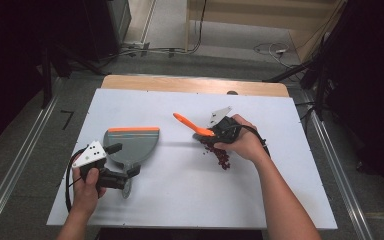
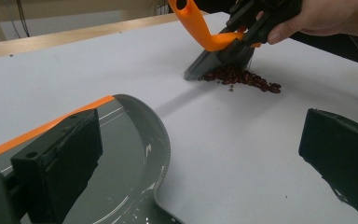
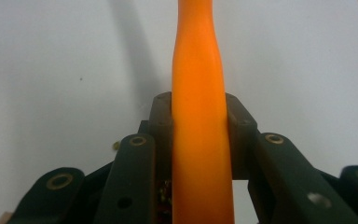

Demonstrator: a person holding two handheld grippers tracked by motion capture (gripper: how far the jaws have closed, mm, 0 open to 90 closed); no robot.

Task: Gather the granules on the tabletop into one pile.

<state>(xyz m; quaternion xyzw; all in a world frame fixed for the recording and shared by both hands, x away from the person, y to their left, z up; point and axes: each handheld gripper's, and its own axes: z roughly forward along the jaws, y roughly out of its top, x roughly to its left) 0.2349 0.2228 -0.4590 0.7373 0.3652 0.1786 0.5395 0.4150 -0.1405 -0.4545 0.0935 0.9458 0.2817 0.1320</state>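
On the white table point(image 1: 180, 200) the right gripper point(image 1: 223, 131) is clamped on the orange handle of a small brush point(image 1: 192, 125), and in the right gripper view that brush point(image 3: 198, 116) runs straight up between the two black jaws, which press it from both sides. The grey bristle head sits down at the table surface, right at the edge of a scatter of dark red beans point(image 1: 219, 155); from the left gripper view the brush point(image 2: 214, 46) tilts over the near end of the beans point(image 2: 242, 78), bristles touching the pile, with the right hand wrapped around the gripper above it. Over on the other side, the left gripper point(image 1: 120, 177) is down at the short handle of the grey dustpan point(image 1: 130, 145), which lies flat on the table with its orange-edged lip facing away from the person. In the left gripper view the jaws stand wide apart, one of them over the pan's curved rear wall point(image 2: 154, 135), the other well off over bare table. Dustpan and beans lie well apart, open white surface between them.
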